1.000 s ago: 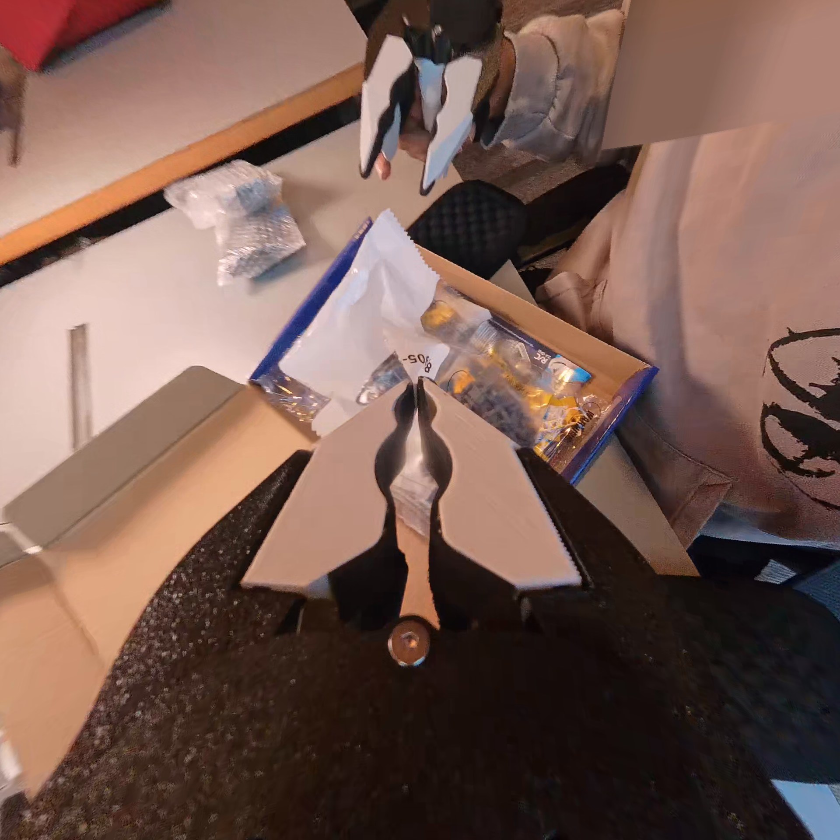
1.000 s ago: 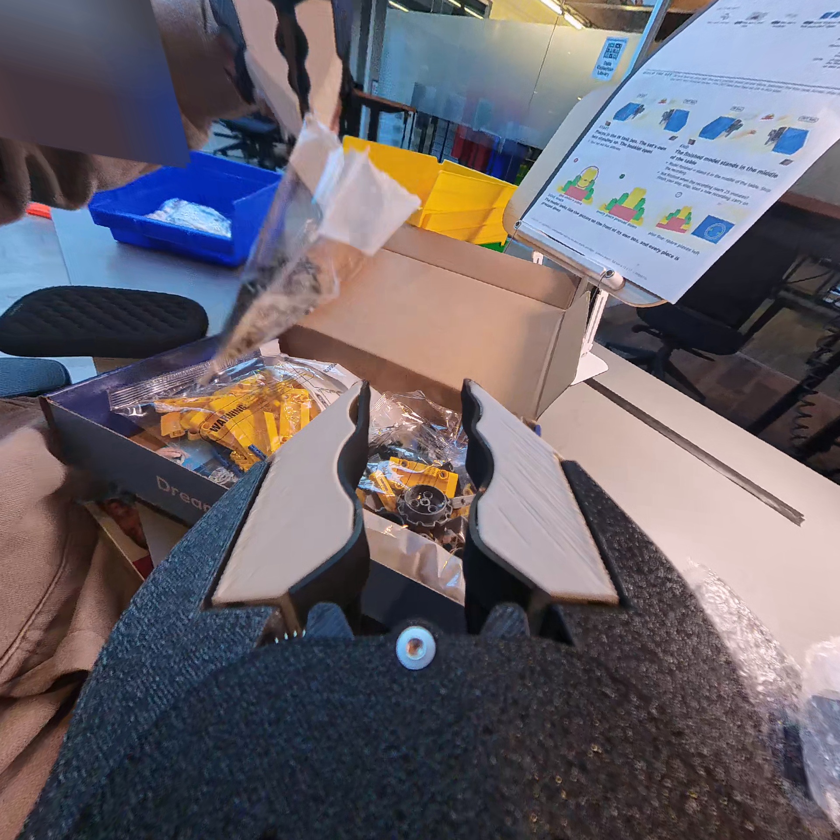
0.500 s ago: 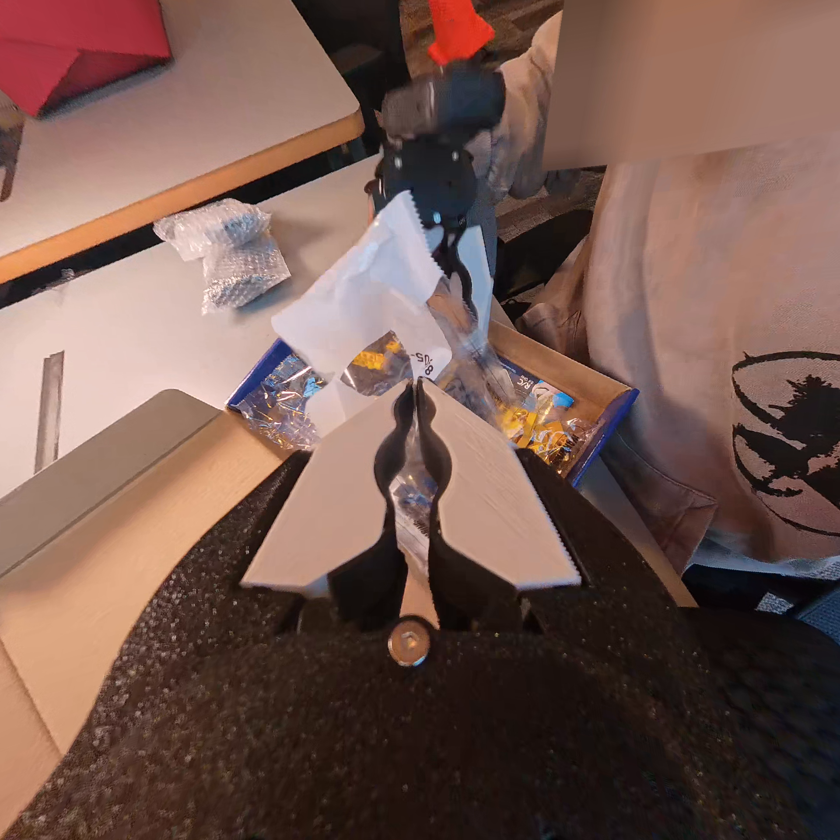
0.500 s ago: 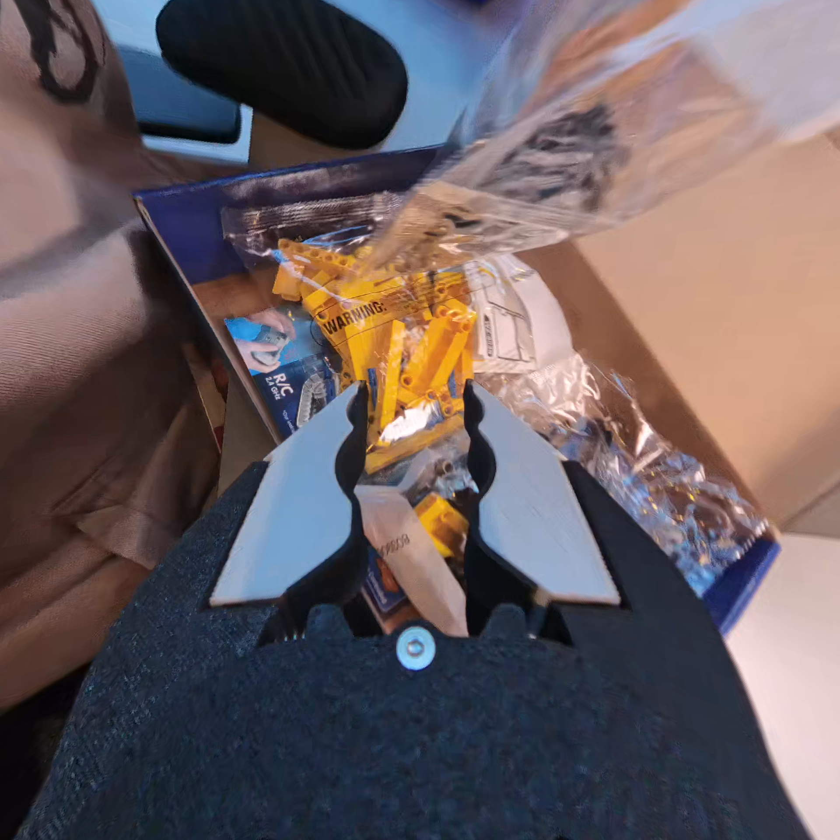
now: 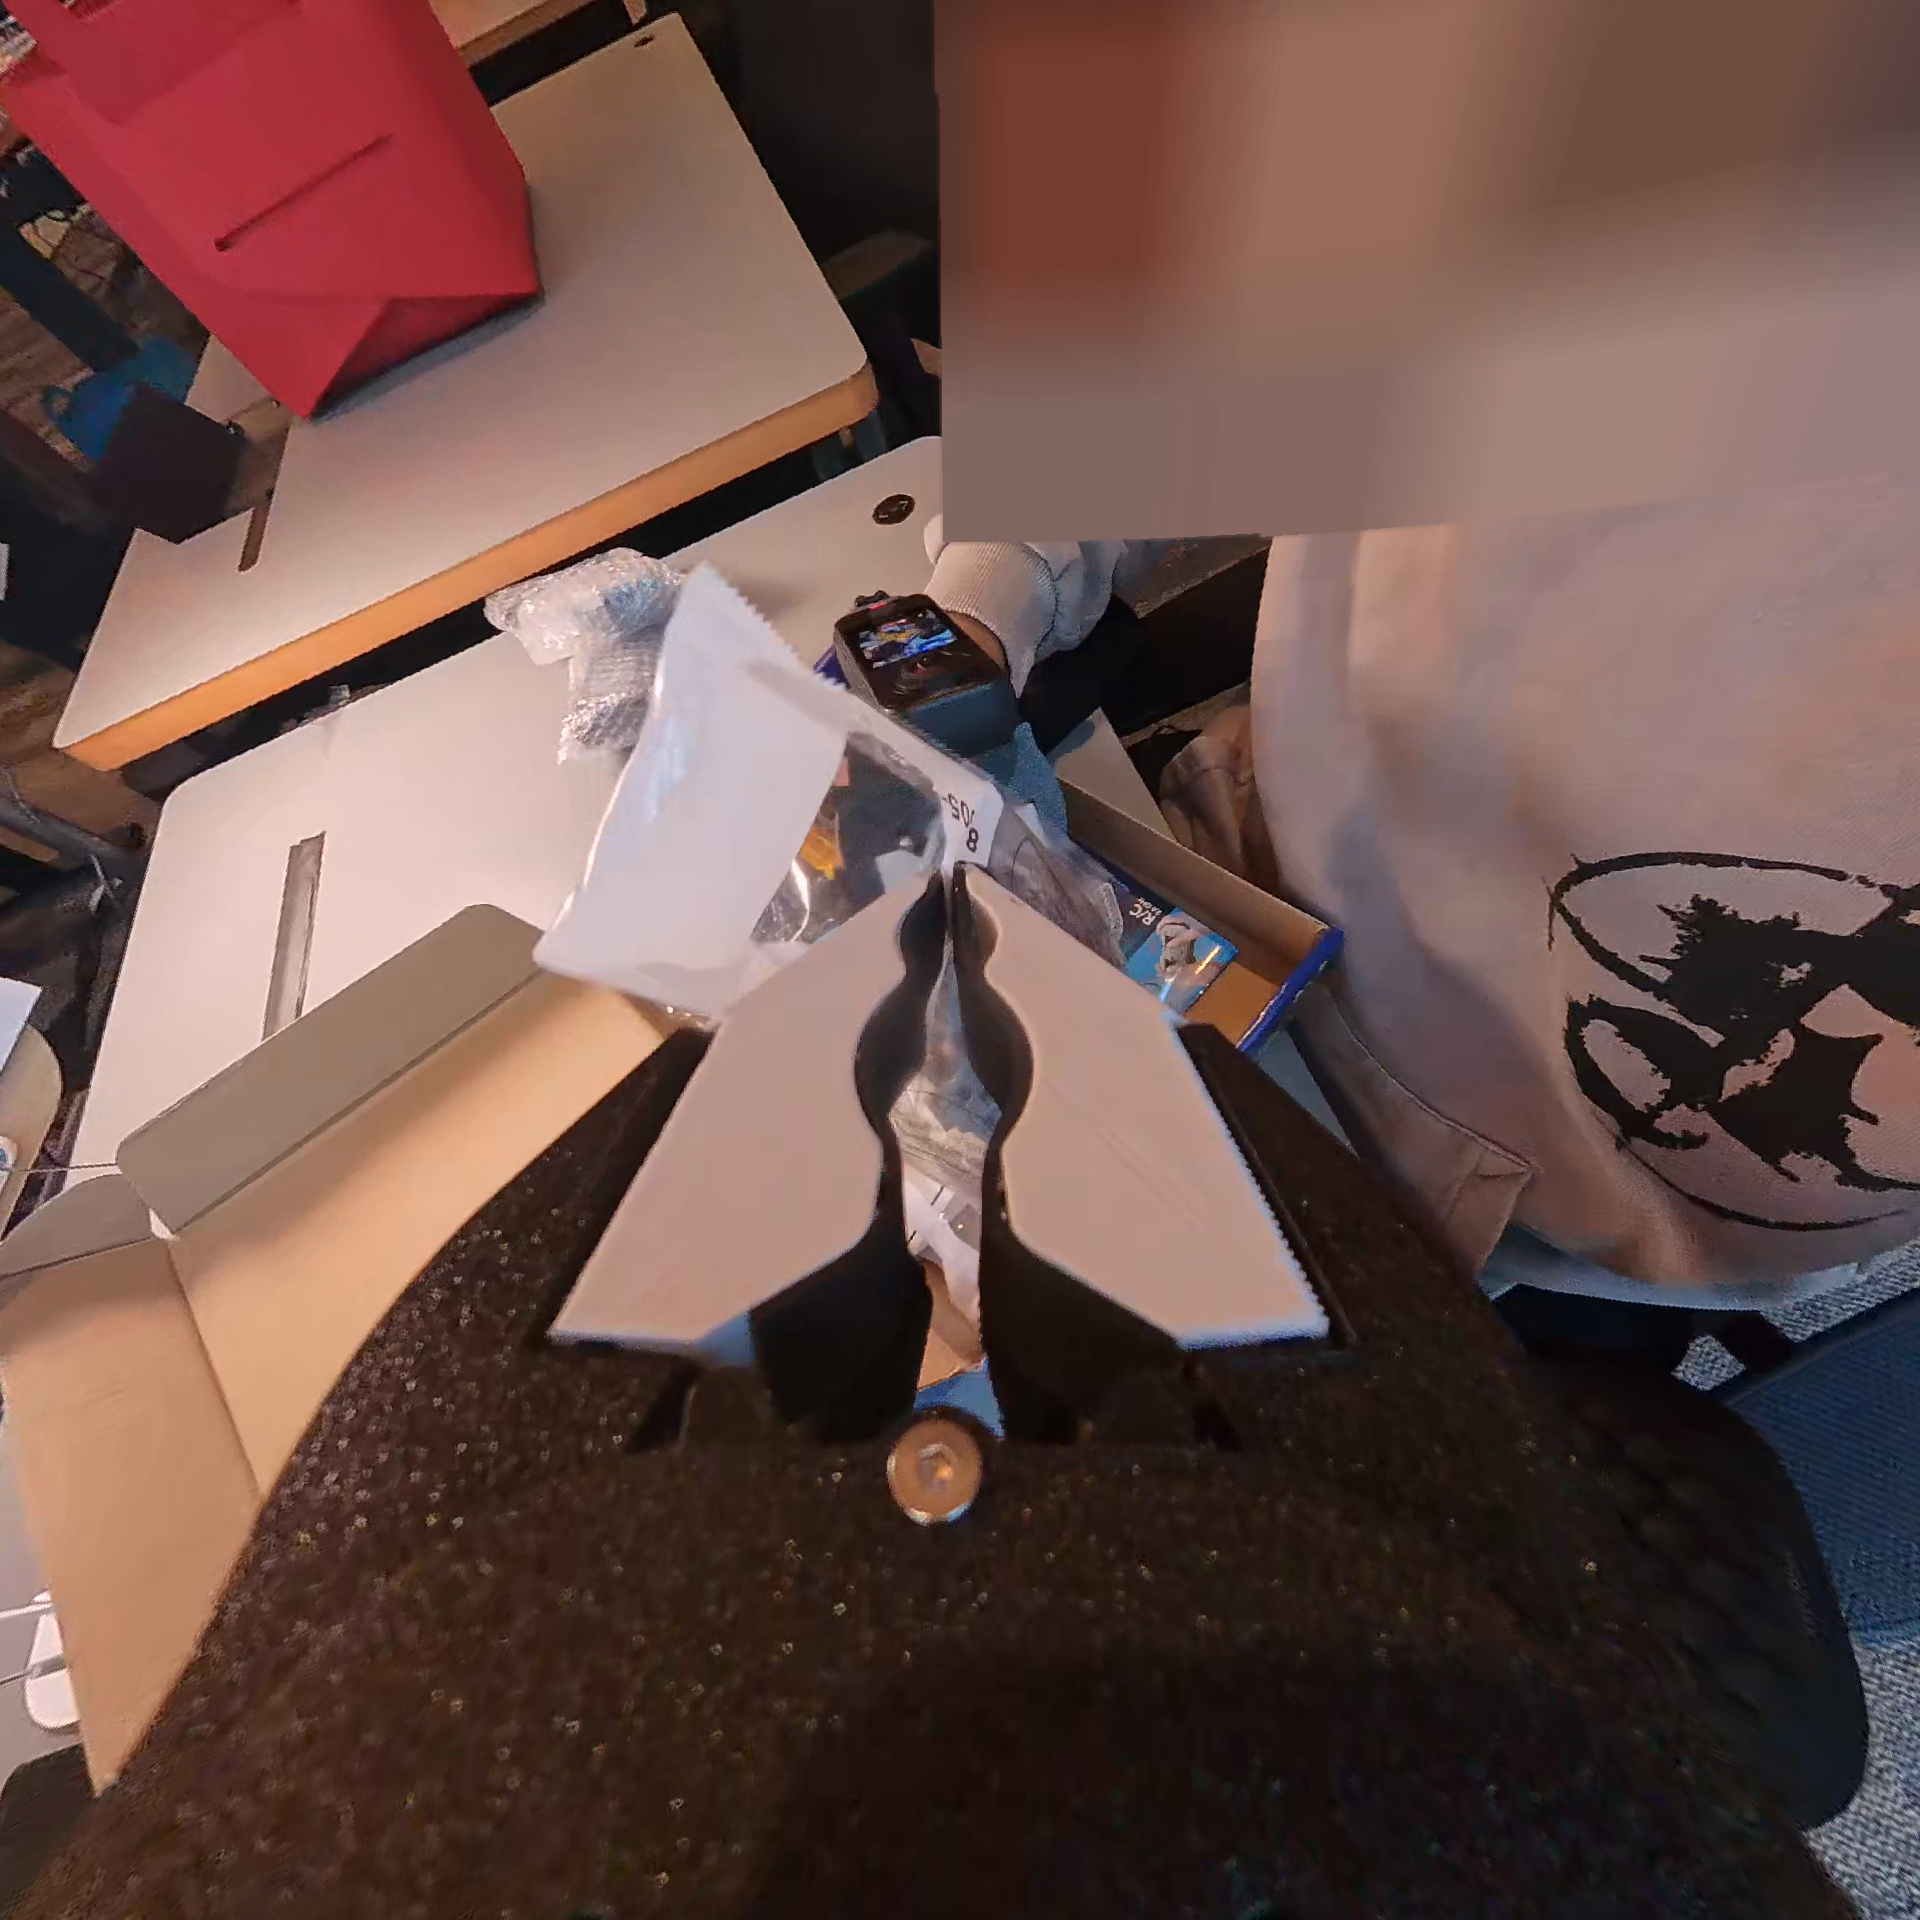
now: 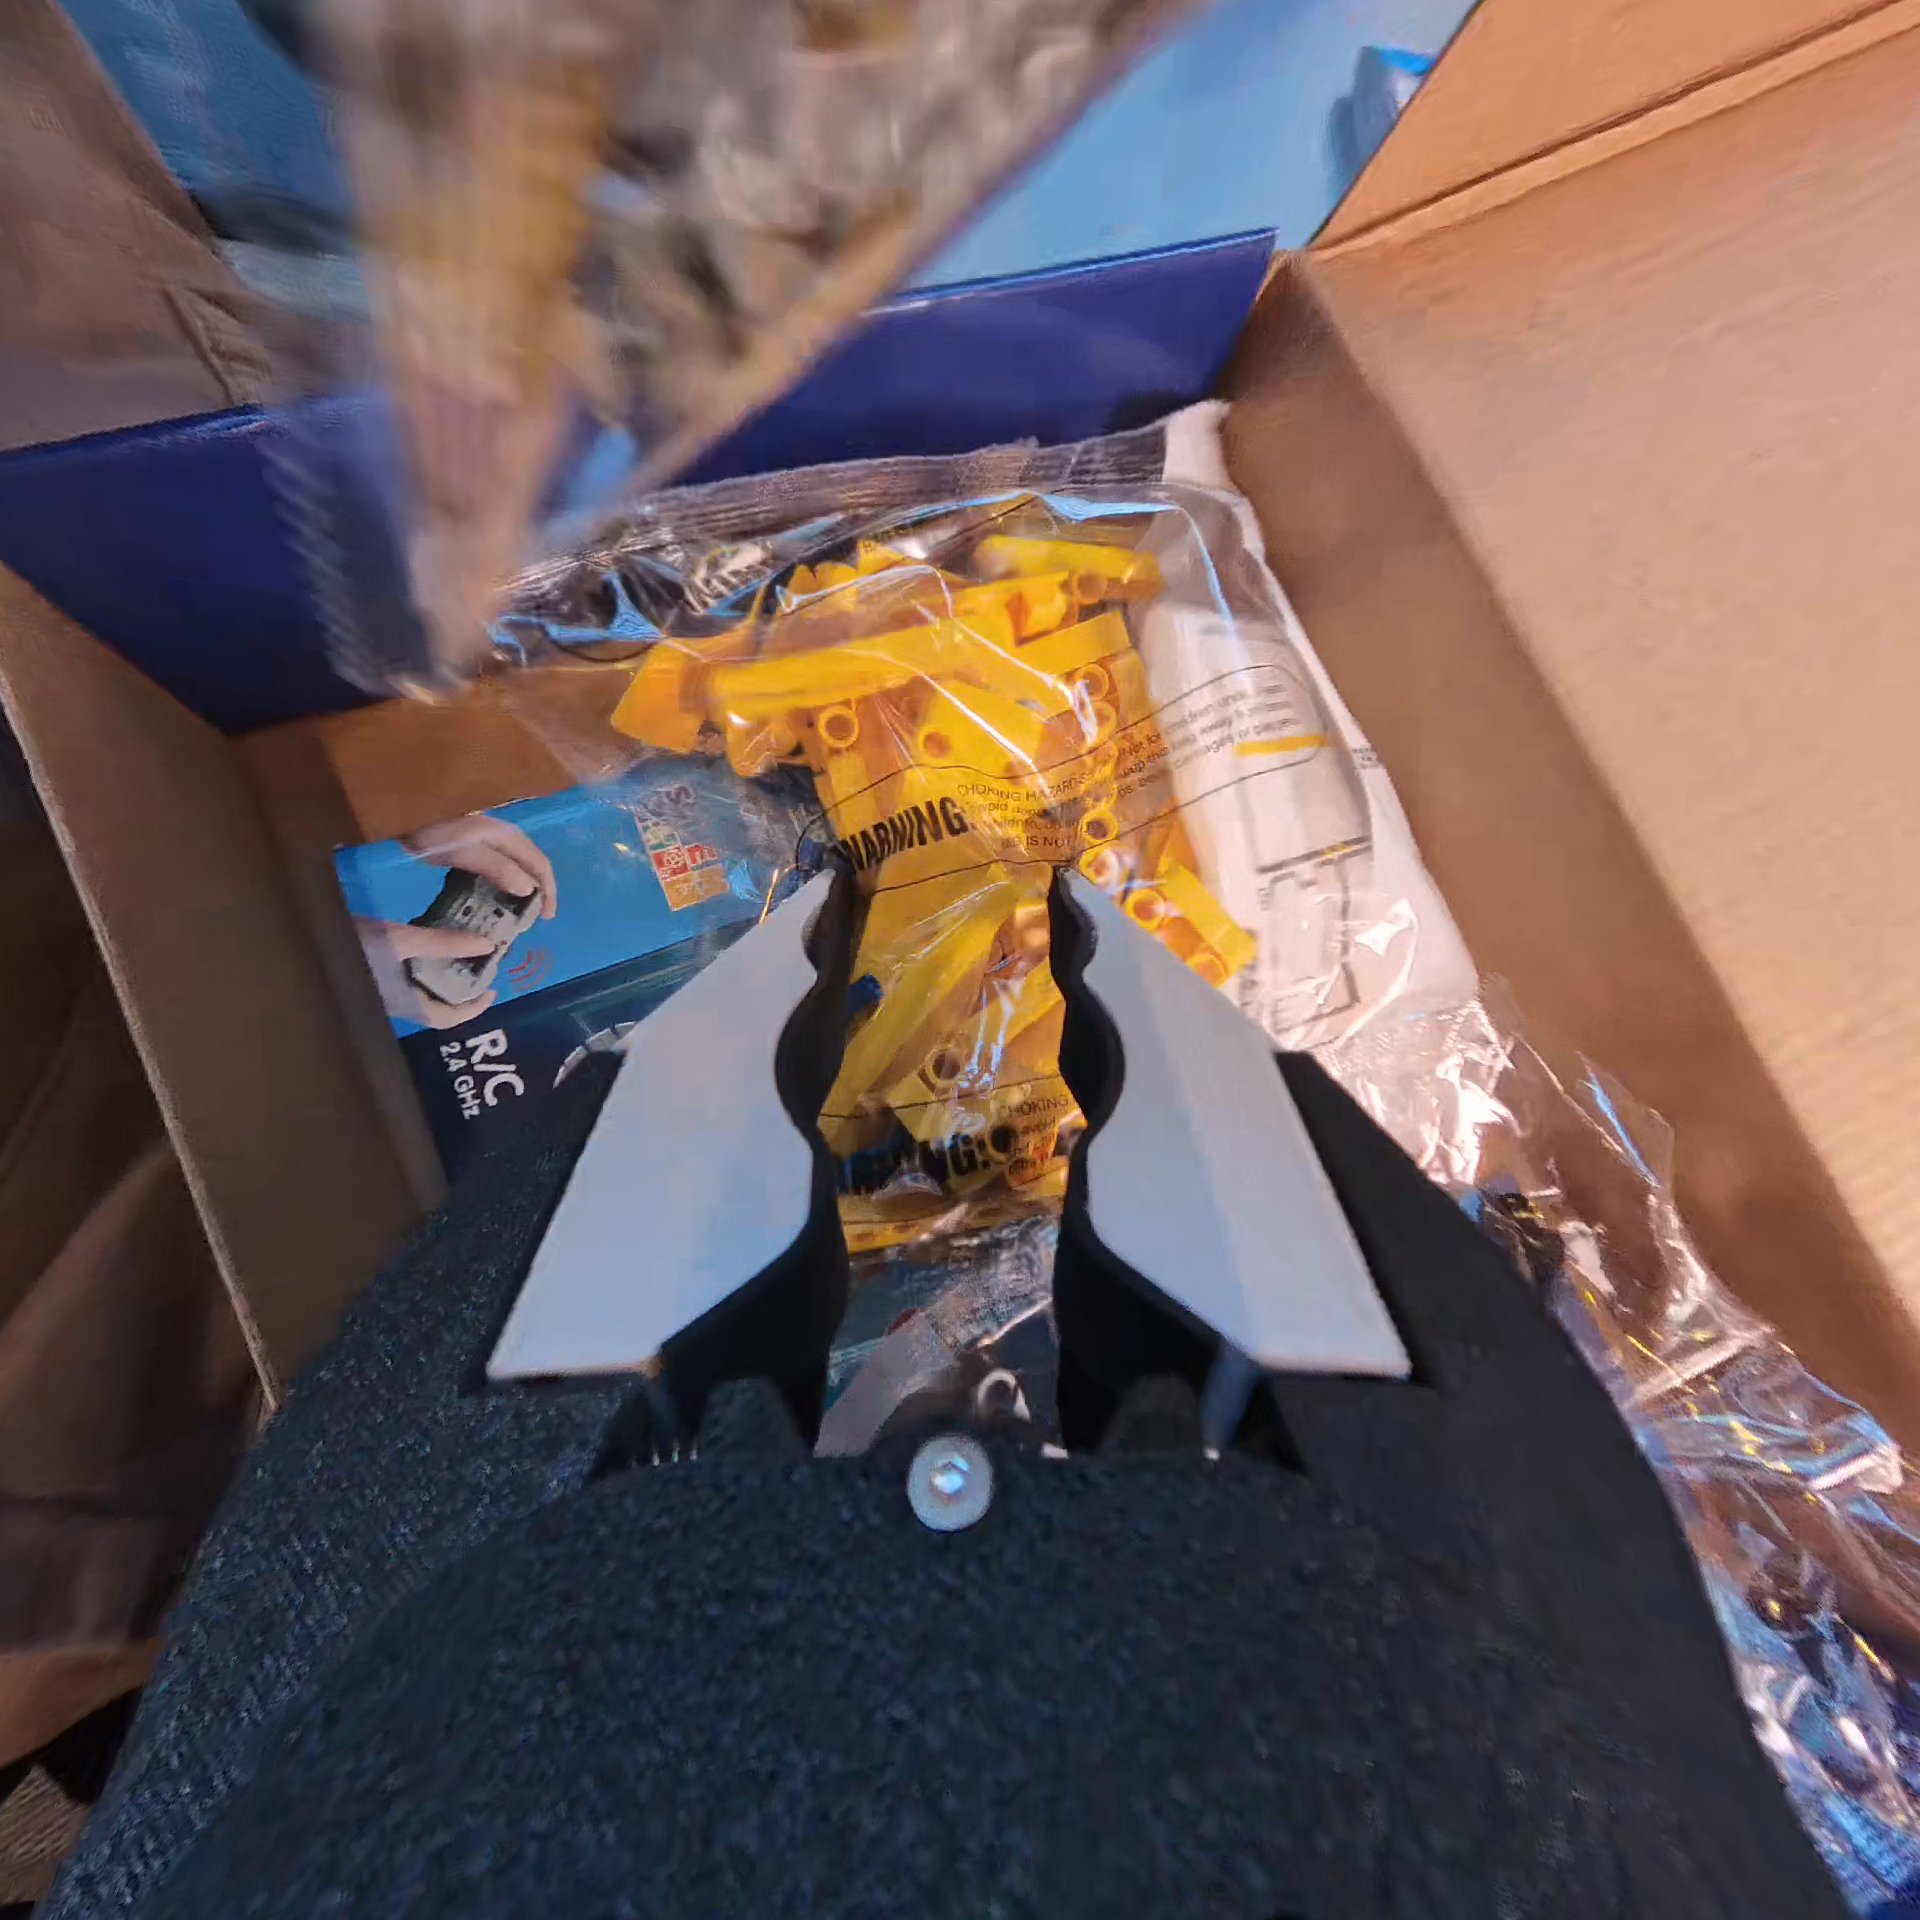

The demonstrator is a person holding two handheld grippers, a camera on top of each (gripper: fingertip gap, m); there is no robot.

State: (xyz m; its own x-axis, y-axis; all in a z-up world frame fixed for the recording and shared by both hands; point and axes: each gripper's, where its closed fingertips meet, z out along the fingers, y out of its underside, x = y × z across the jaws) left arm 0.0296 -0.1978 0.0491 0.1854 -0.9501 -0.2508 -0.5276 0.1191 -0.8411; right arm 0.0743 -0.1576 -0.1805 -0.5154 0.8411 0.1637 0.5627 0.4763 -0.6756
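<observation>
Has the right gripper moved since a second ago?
Yes. The right gripper has dropped from above the blue box to just over the bag of yellow bricks inside.

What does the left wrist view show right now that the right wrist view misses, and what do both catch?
Only the left wrist view: the left tongs shut on a clear parts bag, bubble wrap, a red box on a far table.

Only the right wrist view: the right tongs open over a bag of yellow pieces.

Both: the blue-sided carton with its printed booklet.
</observation>
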